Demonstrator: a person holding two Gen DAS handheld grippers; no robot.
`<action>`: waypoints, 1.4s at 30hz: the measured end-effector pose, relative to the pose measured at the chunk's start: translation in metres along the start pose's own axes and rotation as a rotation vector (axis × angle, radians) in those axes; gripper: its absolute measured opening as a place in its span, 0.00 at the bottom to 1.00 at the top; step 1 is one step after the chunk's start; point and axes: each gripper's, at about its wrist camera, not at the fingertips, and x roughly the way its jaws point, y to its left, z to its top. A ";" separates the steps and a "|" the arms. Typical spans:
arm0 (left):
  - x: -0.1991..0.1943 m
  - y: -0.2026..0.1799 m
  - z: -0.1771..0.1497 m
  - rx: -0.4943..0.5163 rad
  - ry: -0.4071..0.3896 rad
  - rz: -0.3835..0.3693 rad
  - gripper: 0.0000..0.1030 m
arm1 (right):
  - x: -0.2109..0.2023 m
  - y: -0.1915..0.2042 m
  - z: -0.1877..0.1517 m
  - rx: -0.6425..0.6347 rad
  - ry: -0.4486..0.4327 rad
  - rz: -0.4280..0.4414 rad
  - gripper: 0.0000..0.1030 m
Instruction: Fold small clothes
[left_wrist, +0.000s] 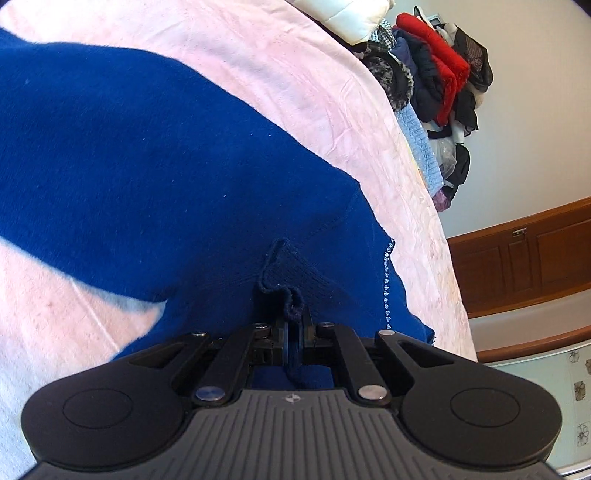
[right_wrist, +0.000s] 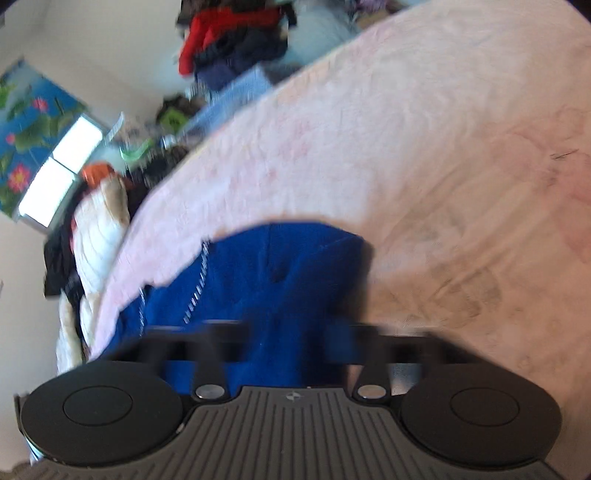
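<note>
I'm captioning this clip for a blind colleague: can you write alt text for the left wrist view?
The left gripper is shut on a dark ribbed edge of a blue sweater spread over a pink bedsheet. Piled clothes sit beyond the bed's far edge, against a pale wall.

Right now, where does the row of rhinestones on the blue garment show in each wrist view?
Left wrist: the rhinestone row runs down the blue garment, lower right of centre, right of the left gripper.
Right wrist: the row is a blurred streak, left of centre.
Shared landmark: the red clothing piled beyond the pink bedspread.
</note>
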 end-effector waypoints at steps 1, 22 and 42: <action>0.000 -0.001 -0.001 0.010 0.003 0.012 0.04 | -0.001 0.004 0.002 -0.023 0.001 -0.015 0.10; 0.013 0.005 -0.003 0.007 0.018 -0.004 0.05 | -0.051 0.013 -0.092 -0.090 0.084 0.090 0.21; -0.086 0.040 0.006 -0.033 -0.121 -0.166 0.06 | -0.093 0.032 -0.092 -0.095 -0.106 0.097 0.40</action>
